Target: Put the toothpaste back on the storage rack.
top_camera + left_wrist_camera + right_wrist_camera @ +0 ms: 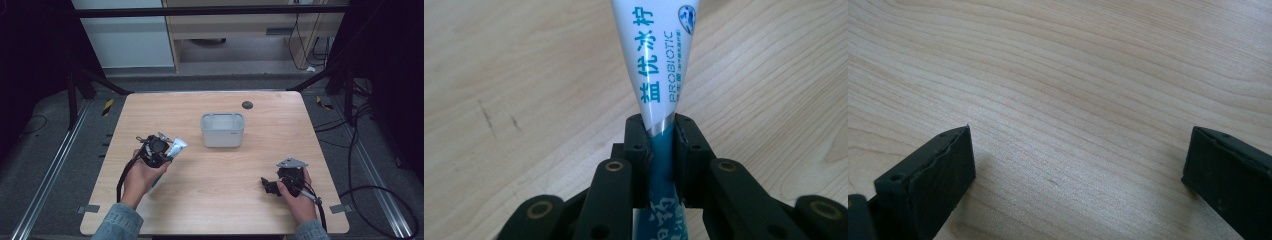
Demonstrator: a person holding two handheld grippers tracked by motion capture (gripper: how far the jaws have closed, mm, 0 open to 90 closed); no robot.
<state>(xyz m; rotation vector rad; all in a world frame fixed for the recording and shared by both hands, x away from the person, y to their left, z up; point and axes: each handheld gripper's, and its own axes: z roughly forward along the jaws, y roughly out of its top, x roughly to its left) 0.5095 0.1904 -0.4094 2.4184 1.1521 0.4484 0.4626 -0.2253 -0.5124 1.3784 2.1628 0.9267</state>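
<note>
A white and teal tube (659, 65) with printed lettering is clamped between the two black pads of my left gripper (659, 135), and its wide flat end points away over the wood. From above, that left gripper (162, 144) sits at the table's left with the tube (176, 147) sticking out to its right, toward the grey bin. My right gripper (266, 184) lies low at the front right in the person's hand. In the right gripper view its jaws stand far apart around bare wood, and the right gripper (1078, 165) is open.
A grey rectangular bin (223, 130) stands near the table's middle, slightly toward the back. A small dark round disc (247, 105) lies behind it near the far edge. The wooden table (215, 200) ends close to both hands at the front.
</note>
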